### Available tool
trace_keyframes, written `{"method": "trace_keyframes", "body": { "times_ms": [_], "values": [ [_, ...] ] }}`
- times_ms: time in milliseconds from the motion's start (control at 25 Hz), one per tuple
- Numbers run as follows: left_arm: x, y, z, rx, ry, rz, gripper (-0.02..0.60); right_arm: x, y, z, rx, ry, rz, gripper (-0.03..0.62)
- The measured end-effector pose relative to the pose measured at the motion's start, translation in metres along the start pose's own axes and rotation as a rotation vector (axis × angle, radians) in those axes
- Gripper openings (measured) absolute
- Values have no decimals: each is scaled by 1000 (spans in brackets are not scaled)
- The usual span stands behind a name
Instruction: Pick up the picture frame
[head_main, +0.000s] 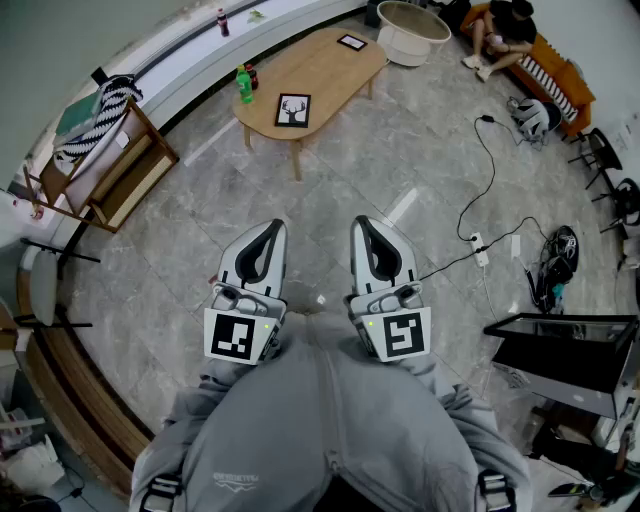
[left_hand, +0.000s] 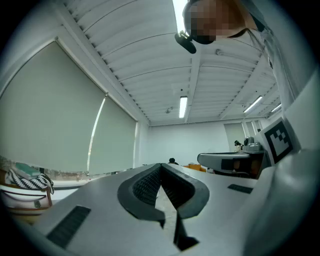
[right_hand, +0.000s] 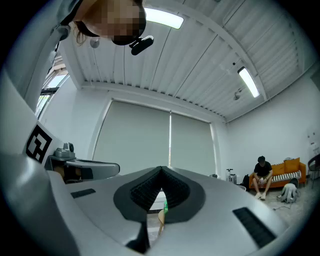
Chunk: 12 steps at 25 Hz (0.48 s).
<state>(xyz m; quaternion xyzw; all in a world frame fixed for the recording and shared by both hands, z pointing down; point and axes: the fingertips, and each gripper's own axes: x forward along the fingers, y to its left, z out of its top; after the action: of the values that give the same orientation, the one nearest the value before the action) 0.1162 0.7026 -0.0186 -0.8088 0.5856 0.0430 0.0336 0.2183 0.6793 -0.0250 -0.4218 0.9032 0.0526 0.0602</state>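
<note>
Head view: picture frame (head_main: 292, 110) lay flat on the wooden coffee table (head_main: 330, 72), well ahead of left gripper (head_main: 272, 232) and right gripper (head_main: 365, 228), carried level, likely still approaching; left gripper view: jaws together, empty; right gripper view: likewise closed on nothing.

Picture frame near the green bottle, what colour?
Black frame around a white print with a dark figure; clearest in the head view.

Grey marble-tile floor (head_main: 400, 160). Oval wooden worktop (head_main: 325, 70) sits near a curved white window ledge (head_main: 190, 50). Wooden chair (head_main: 115, 165) left of worktop, white round tub (head_main: 412, 32) just beyond it, orange sofa (head_main: 568, 85) well right of it. Pale roller blinds (right_hand: 145, 145) down. White slatted ceiling (right_hand: 200, 60), strip lights (right_hand: 248, 82) on.
</note>
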Motion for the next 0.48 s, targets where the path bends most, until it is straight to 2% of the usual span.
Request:
{"method": "trace_keyframes", "body": {
  "times_ms": [480],
  "values": [
    [9,-24,8,16,-20,8,17,-10,-15,12,50,-46,17,28]
  ]
}}
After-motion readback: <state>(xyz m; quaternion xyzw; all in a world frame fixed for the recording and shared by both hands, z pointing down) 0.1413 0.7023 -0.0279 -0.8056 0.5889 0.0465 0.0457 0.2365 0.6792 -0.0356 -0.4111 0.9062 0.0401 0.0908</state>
